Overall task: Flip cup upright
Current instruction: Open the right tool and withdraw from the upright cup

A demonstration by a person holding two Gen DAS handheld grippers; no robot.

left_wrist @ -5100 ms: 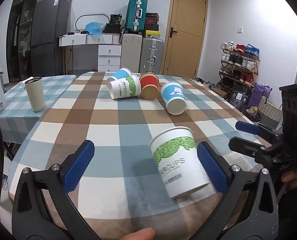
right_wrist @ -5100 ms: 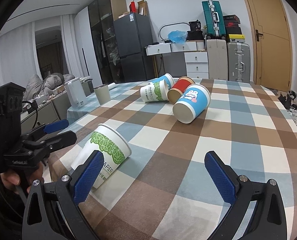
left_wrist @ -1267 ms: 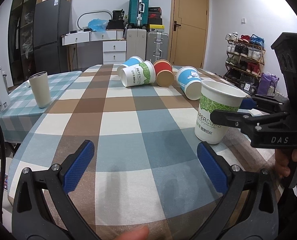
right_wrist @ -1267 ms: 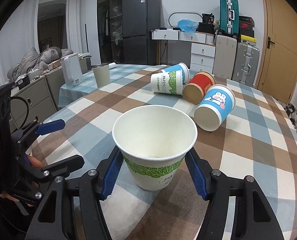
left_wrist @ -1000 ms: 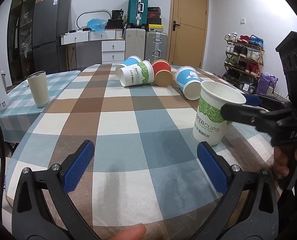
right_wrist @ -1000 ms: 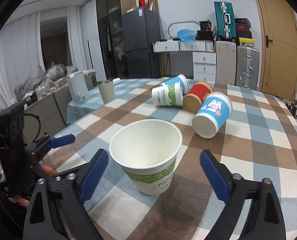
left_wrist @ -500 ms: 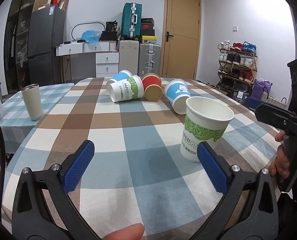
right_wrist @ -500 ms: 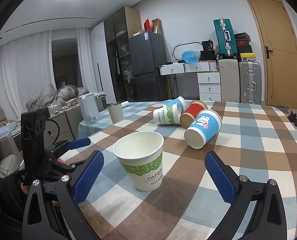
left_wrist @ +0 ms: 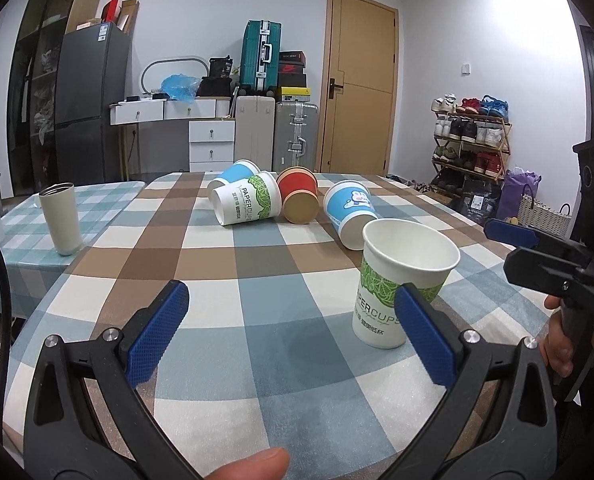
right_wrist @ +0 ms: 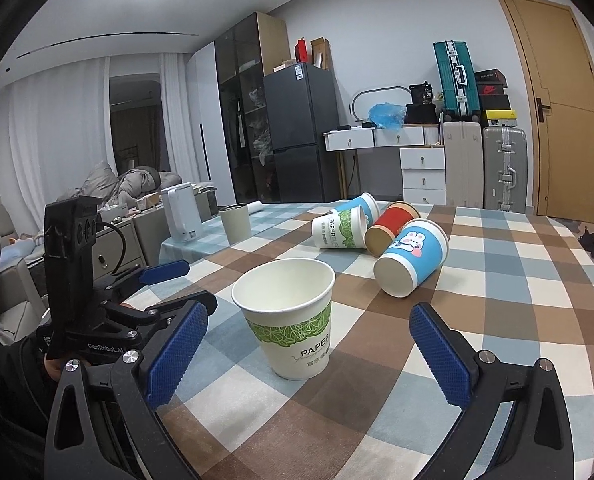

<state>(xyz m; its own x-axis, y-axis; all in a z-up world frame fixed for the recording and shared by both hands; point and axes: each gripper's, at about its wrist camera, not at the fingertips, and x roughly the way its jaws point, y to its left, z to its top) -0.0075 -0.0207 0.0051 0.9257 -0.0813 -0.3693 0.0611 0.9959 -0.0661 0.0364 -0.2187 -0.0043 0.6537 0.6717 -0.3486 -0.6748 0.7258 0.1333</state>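
A white paper cup with a green leaf band [left_wrist: 401,280] [right_wrist: 293,316] stands upright on the checked tablecloth, mouth up. My left gripper [left_wrist: 293,336] is open and empty, with the cup just behind its right finger. My right gripper [right_wrist: 309,356] is open and empty, pulled back from the cup, which sits between and beyond its fingertips. Each gripper shows in the other's view, the right one [left_wrist: 537,256] and the left one [right_wrist: 161,284].
Several cups lie on their sides at the far end: a white and green one [left_wrist: 245,204], a blue one behind it [left_wrist: 233,172], a red one [left_wrist: 297,196] and a blue rabbit one [left_wrist: 351,212] [right_wrist: 411,256]. A beige tumbler [left_wrist: 61,220] stands left on a second table.
The green cup lay on its side 5 s ago. My right gripper held it upright, then opened and drew back. Both grippers have backed away from the standing cup.
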